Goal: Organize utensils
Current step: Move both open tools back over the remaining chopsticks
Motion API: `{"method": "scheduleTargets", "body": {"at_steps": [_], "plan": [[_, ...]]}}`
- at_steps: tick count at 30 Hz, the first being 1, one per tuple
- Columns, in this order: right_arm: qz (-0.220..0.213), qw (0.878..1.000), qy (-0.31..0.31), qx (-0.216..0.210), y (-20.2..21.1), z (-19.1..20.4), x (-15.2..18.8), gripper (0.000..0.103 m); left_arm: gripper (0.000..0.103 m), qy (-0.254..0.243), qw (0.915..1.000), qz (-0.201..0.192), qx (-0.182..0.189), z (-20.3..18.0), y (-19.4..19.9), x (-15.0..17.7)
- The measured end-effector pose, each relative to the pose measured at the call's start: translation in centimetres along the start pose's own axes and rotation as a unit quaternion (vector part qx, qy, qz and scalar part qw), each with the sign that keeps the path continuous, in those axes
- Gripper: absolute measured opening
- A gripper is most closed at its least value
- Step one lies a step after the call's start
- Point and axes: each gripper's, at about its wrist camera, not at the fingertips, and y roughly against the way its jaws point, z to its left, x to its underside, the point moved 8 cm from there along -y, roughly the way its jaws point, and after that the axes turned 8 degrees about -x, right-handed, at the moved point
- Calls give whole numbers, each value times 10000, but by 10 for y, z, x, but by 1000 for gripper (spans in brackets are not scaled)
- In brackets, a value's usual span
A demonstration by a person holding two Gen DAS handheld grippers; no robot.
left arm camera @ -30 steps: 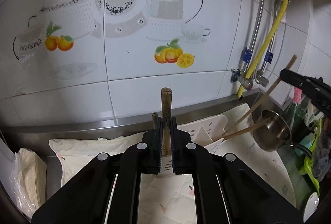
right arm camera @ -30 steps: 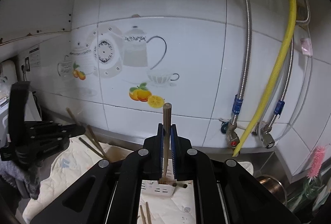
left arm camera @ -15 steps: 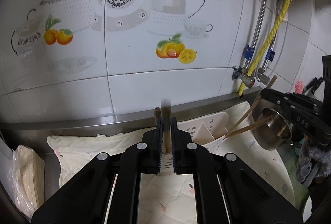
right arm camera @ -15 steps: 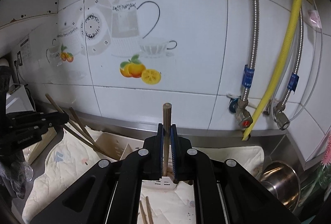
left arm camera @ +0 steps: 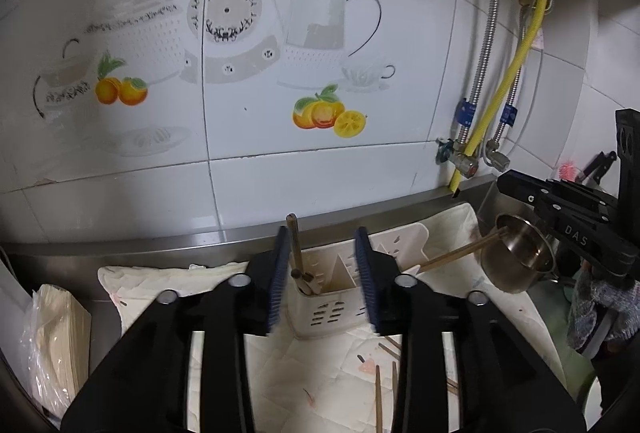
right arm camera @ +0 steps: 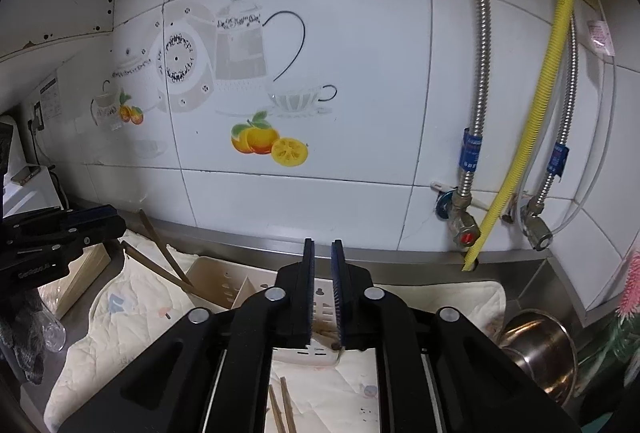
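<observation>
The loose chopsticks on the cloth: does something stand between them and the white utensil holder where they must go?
Nothing visible blocks the way. The loose chopsticks lie on the quilted cloth just in front of the utensil holder, whose top is open. Only the left gripper, with fingers spread, hangs above that holder.

One utensil holder (left arm camera: 328, 293), one steel pot (left arm camera: 518, 259), one quilted cloth (left arm camera: 168, 281), two hoses.

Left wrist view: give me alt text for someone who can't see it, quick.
The left gripper is open above a white utensil holder with brown chopsticks standing in its near-left compartment. The holder sits on a pale quilted cloth before a tiled wall, with loose chopsticks on the cloth below. At right are a steel pot and the right gripper.
</observation>
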Motion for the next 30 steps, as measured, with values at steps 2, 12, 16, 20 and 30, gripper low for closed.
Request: {"method": "scheduleTargets", "body": {"at_steps": [2, 12, 16, 20, 30], "plan": [[-75, 10000, -33, 6, 9, 0, 0, 19, 47, -32, 10000, -66, -14, -1, 9, 2], [-379, 9992, -92, -68, 59, 13, 19, 47, 71, -28, 9992, -375, -108, -4, 61, 30], [-373, 9991, -118, -140, 73, 20, 43, 51, 76, -43, 9990, -397, -200, -3, 75, 55], [-249, 9993, -190, -210, 80, 24, 76, 55, 81, 83, 9993, -325, -161, 0, 85, 80], [442, 9979, -396, -274, 69, 22, 173, 60, 90, 306, 9994, -96, -141, 6, 96, 145]]}}
